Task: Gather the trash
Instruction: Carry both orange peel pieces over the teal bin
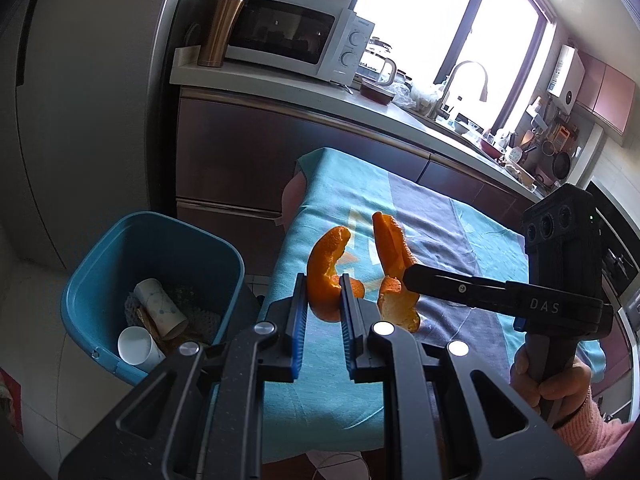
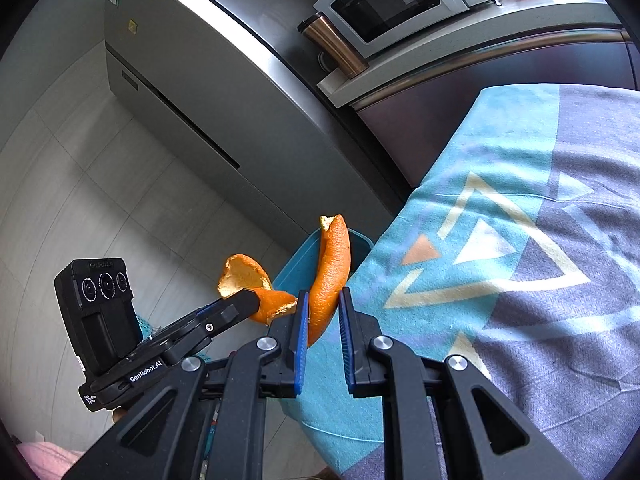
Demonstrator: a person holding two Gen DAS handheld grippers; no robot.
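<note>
We held two strips of orange peel in the air above the near-left edge of the cloth-covered table (image 1: 460,216). The left peel (image 1: 326,268) sat pinched between the narrow jaws of our left gripper (image 1: 323,300), its long axis running roughly upright and curling forward at the top. The right peel (image 2: 330,268) stood much the same in our right gripper (image 2: 323,308), jaws drawn narrow on its lower end, its torn tip pointing up. The two pieces hung just beside each other, apart as far as we could tell.

The blue bin (image 1: 100,264) stood on the floor to the left of the table and below both peels, already holding paper cups (image 1: 160,304). Our left hand was the nearer to it; we judged that the coming move ran leftward and down, the left peel first.
</note>
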